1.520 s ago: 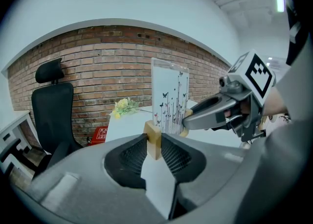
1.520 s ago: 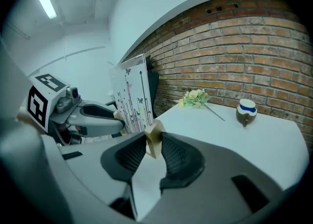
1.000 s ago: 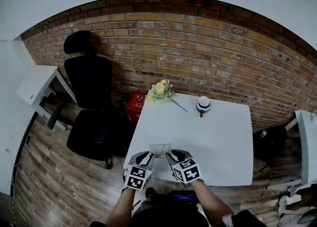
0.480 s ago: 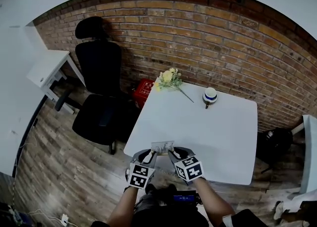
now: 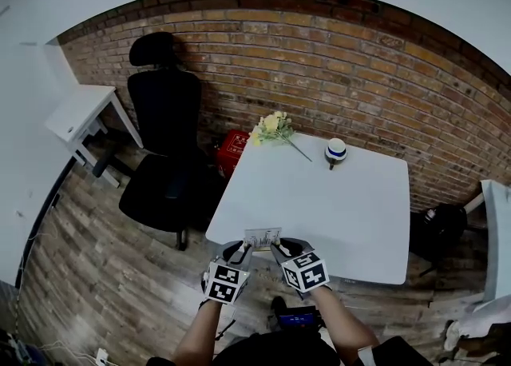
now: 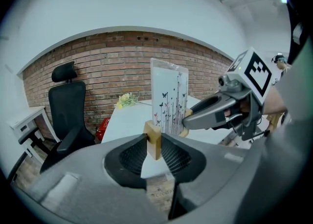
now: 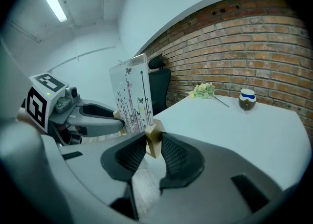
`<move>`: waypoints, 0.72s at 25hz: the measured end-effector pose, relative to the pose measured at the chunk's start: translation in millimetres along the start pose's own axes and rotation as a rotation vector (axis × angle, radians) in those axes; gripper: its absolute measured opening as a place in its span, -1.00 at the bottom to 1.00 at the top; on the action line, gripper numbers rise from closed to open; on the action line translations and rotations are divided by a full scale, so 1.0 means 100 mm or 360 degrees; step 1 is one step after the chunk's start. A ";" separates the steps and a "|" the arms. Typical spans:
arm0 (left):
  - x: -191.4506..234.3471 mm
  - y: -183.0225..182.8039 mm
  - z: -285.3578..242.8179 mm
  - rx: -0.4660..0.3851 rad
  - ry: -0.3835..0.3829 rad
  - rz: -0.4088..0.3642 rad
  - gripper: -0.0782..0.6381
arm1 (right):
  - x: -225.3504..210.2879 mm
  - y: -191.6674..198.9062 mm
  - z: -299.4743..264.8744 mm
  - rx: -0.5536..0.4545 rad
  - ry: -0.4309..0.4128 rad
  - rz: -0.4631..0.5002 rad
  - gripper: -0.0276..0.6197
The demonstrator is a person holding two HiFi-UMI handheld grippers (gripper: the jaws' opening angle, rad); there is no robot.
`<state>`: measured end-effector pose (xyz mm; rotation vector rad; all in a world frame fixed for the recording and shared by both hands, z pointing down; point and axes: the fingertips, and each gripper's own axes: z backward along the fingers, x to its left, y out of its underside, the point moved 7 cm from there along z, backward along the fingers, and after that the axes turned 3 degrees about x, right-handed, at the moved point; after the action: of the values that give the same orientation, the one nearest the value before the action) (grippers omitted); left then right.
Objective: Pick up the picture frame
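Observation:
The picture frame (image 5: 262, 238) is a clear upright panel (image 6: 169, 101) printed with stems and butterflies, standing on two small wooden foot blocks. My left gripper (image 6: 153, 142) is shut on one block (image 6: 153, 139). My right gripper (image 7: 153, 142) is shut on the other block (image 7: 153, 137). In the head view the left gripper (image 5: 242, 251) and the right gripper (image 5: 279, 250) hold the frame between them at the near edge of the white table (image 5: 351, 204). Each gripper view shows the other gripper across the panel.
A bunch of yellow flowers (image 5: 271, 126) and a blue-and-white cup (image 5: 335, 149) lie at the table's far side, by the brick wall. A black office chair (image 5: 164, 141) and a red box (image 5: 235, 147) stand left of the table. A white desk (image 5: 80, 113) is further left.
Both grippers have drawn back with the frame, from over the table toward its near edge. Both grips look the same.

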<state>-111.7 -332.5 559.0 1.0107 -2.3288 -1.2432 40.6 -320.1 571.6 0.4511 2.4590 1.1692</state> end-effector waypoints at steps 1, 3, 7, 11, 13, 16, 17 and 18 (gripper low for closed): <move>-0.01 0.04 0.08 -0.0007 0.0001 -0.0001 -0.51 | 0.08 0.03 0.03 -0.0003 0.0004 -0.0001 -0.60; -0.04 0.15 0.24 -0.0021 0.0004 0.0005 -0.52 | 0.26 0.10 0.09 -0.0003 0.0012 0.0000 -0.60; -0.13 0.42 0.56 -0.0039 0.0024 0.0024 -0.51 | 0.62 0.29 0.22 0.0010 0.0041 0.0011 -0.60; -0.27 0.61 0.83 -0.0056 0.0060 0.0016 -0.51 | 0.91 0.49 0.40 0.0014 0.0074 -0.0018 -0.60; -0.35 0.70 0.93 -0.0055 0.0084 0.0015 -0.52 | 1.02 0.61 0.49 0.0024 0.0095 -0.0033 -0.60; -0.52 0.82 1.04 -0.0049 0.0118 0.0024 -0.52 | 1.12 0.79 0.64 0.0053 0.0119 -0.0050 -0.60; -0.56 0.85 1.06 -0.0049 0.0124 0.0027 -0.52 | 1.14 0.82 0.68 0.0058 0.0124 -0.0051 -0.60; -0.60 0.87 1.09 -0.0050 0.0127 0.0031 -0.52 | 1.16 0.85 0.72 0.0061 0.0127 -0.0050 -0.60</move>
<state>-168.8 -192.5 570.8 1.0062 -2.2465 -1.2057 -17.0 -170.3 574.4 0.3819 2.5510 1.1499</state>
